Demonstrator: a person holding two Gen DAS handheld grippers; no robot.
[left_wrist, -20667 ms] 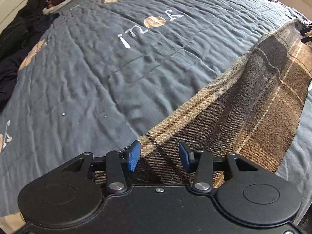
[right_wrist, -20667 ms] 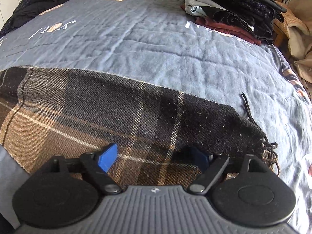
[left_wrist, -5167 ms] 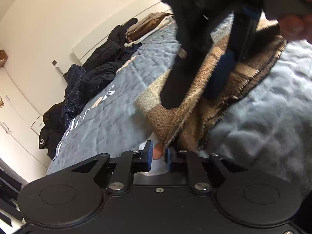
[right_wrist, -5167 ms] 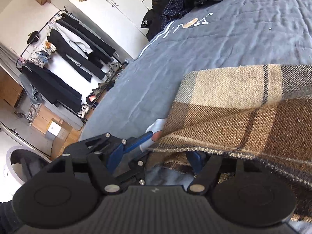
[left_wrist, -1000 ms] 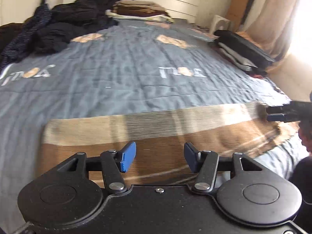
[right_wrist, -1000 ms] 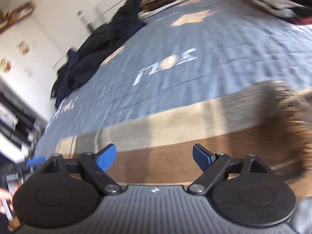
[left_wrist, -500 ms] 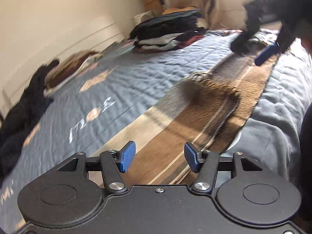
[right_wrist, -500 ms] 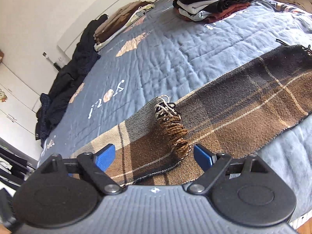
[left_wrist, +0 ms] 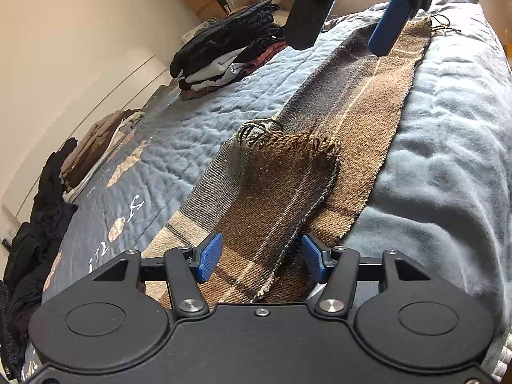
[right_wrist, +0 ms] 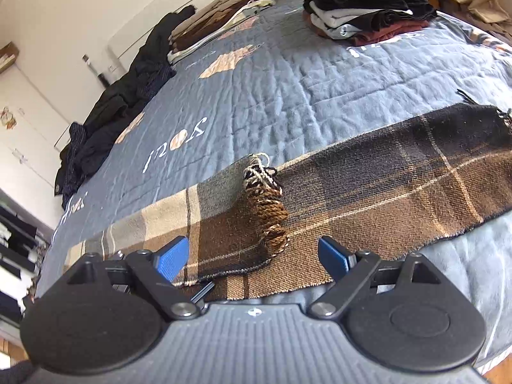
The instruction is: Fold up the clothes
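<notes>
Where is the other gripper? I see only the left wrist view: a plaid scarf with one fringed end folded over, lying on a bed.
Observer: The right gripper hovers open above the folded-over fringe, gripping nothing.
Operator: What lies beyond the dark clothes by the wall?
Observer: White cupboard doors with small stickers.
Operator: And where the scarf passes under my camera?
Observer: It continues in tan plaid along the quilt edge.

A brown plaid scarf (left_wrist: 368,118) lies along the near edge of the grey-blue bedspread (left_wrist: 448,160), its fringed end folded back on itself. The left gripper (left_wrist: 260,257) hovers open over the fold; the right gripper (left_wrist: 345,16) hangs above the far end
</notes>
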